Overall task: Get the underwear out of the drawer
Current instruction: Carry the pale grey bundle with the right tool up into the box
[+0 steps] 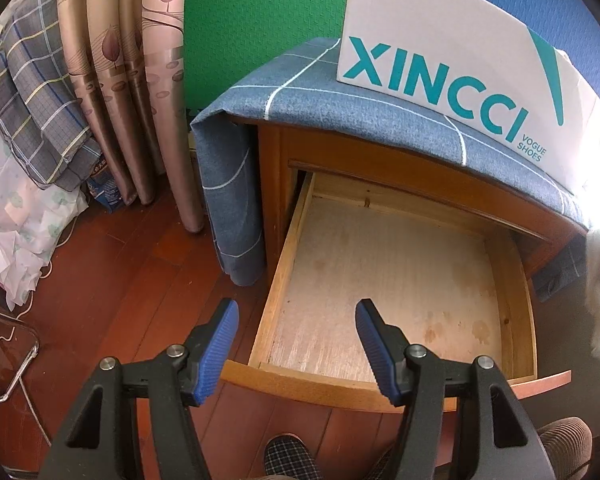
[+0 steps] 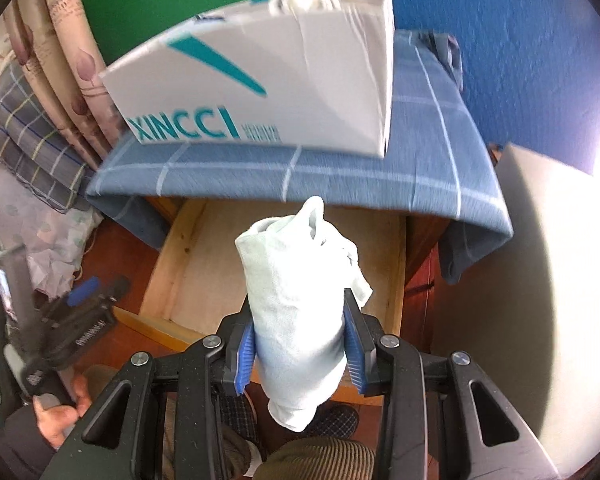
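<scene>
While the drawer [image 1: 384,280] of the wooden nightstand [image 1: 380,160] stands pulled out, its pale plywood floor bare in both views, the right hand-held gripper [image 2: 300,344] clamps a rolled bundle of white underwear [image 2: 296,300] between its blue pads [image 2: 246,356], the bundle standing upright above the drawer opening and clear of the drawer floor, one loose corner drooping past the right pad. Seen from the left wrist, the left hand-held gripper [image 1: 296,344] hangs over the drawer's front left corner with its jaws spread wide and nothing between them; the right wrist view shows the same tool at lower left, blurred, gripped by the person's left hand [image 2: 60,412]. A blue cloth with pale grid lines [image 1: 380,116] covers the nightstand top and drapes down its left side. On that cloth stands a white paper shopping bag [image 2: 268,80] printed with teal lettering "XINCCI", its cord handles visible at the top edge. Left of the nightstand hang beige curtains with a leaf pattern [image 1: 132,80], and beyond them lies folded grey plaid bedding [image 1: 36,112]. Beneath everything runs a reddish wooden floor [image 1: 140,272], where the person's checked slipper [image 1: 288,460] appears at the bottom edge between the gripper arms.
</scene>
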`<state>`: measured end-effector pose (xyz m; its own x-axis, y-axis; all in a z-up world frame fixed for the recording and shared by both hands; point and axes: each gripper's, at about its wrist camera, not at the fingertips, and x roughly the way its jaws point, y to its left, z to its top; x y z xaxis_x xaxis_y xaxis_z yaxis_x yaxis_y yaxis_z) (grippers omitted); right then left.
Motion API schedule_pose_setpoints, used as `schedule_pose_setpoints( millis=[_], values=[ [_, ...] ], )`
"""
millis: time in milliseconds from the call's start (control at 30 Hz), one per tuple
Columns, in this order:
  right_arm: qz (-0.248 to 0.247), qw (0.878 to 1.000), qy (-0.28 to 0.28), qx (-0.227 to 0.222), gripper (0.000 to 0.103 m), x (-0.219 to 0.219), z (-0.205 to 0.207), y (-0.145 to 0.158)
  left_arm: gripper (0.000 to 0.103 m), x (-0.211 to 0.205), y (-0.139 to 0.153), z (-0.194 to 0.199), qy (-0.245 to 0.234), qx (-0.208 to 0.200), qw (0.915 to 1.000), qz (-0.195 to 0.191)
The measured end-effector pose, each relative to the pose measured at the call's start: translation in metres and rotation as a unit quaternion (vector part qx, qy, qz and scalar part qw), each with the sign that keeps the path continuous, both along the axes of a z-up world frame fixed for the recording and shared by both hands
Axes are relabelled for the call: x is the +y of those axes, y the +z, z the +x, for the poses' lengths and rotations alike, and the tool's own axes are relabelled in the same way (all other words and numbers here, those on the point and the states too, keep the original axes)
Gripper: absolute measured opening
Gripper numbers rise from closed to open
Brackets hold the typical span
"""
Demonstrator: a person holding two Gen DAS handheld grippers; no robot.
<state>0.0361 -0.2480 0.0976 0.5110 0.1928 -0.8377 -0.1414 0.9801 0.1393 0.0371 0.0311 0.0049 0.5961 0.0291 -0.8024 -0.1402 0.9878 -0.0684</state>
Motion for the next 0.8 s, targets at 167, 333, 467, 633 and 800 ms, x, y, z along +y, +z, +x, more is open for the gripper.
schedule_pose_setpoints(
  millis=[167, 333, 467, 633, 800],
  values=[
    [0.0, 0.999, 0.017, -0.028, 0.036, 0.008, 0.001, 0.034, 0.062, -0.001, -0.001, 0.0, 0.0, 0.001, 1.0, 0.001],
    [-0.004, 0.998, 0.027, -0.058, 0.036, 0.013, 0.007, 0.071, 0.062, -0.001, 0.0, -0.002, 0.0, 0.001, 1.0, 0.0],
    [-0.005, 0.996, 0.031, -0.079, 0.036, 0.017, 0.015, 0.1, 0.062, -0.002, 0.0, -0.003, 0.0, -0.002, 1.0, 0.001],
    [-0.006, 0.995, 0.032, -0.098, 0.036, 0.023, 0.03, 0.127, 0.062, -0.002, 0.0, -0.003, -0.002, -0.001, 1.0, 0.001],
    [-0.018, 0.992, 0.036, -0.119, 0.036, 0.035, 0.048, 0.155, 0.062, -0.002, -0.001, -0.002, -0.002, -0.002, 1.0, 0.001]
  ],
)
